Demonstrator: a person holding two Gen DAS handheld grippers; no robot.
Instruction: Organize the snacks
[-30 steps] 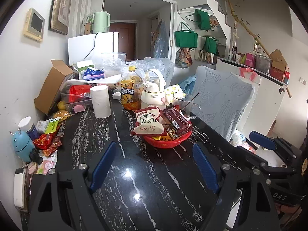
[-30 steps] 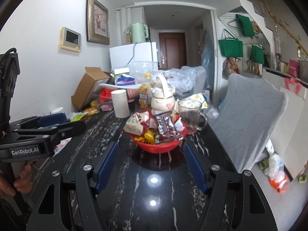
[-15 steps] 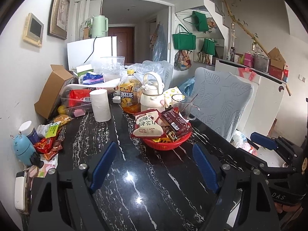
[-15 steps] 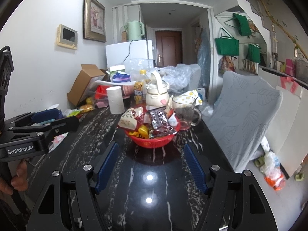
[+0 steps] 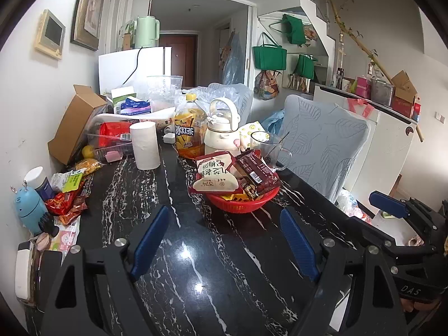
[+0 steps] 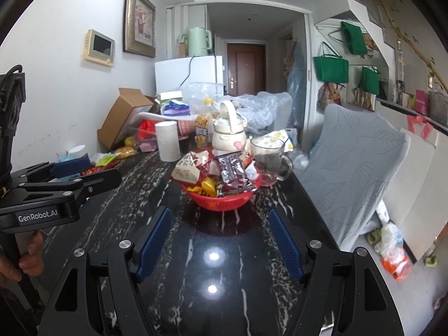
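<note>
One round red plastic basket (image 5: 243, 204)

Bare black tabletop (image 6: 212, 254) lies open up to the red basket (image 6: 221, 200); bottle (image 5: 187, 128), kettle (image 5: 222, 128) and glass mug (image 6: 268, 162) crowd behind.

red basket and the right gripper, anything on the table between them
Nothing: in the right wrist view only bare black marble table lies between the right gripper, jaws opening and empty, and the red basket of snacks.

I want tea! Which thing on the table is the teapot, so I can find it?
Find the red basket of snacks on the black marble table. Right behind it stands the teapot. It is the only cream-white pot with a tall looped handle, between the yellow-capped drink bottle and the glass mug.
</note>
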